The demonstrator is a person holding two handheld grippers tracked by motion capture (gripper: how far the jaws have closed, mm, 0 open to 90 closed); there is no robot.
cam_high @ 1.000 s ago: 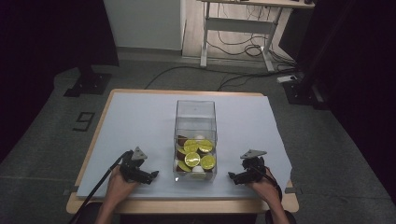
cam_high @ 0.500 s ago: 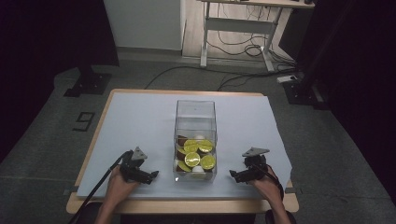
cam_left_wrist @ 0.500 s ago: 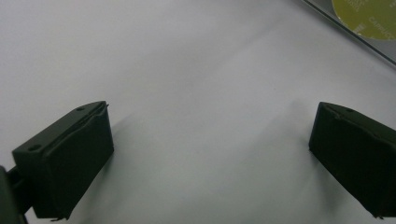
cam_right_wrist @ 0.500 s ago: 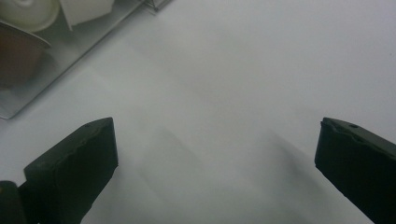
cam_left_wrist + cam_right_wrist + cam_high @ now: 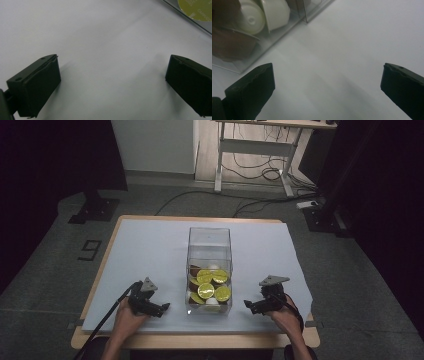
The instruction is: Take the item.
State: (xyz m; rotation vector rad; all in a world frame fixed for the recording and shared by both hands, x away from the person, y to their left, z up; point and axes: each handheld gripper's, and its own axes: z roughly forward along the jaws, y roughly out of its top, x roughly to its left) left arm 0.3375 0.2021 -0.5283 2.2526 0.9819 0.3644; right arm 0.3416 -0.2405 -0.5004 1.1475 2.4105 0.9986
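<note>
The left gripper (image 5: 162, 308) rests low on the white table cover (image 5: 150, 250), jaws wide apart with nothing between them. The clear plastic box (image 5: 209, 245) stands just to its right, not touching. The right gripper (image 5: 248, 304) sits on the box's other side, jaws also spread wide and empty. Inside the box lie capsules (image 5: 206, 291) with yellow-green lids, plus white ones (image 5: 274, 12) seen through the wall. One lid (image 5: 197, 8) carries small print, too blurred to read. A "9" (image 5: 90, 250) marks the floor left of the table.
</note>
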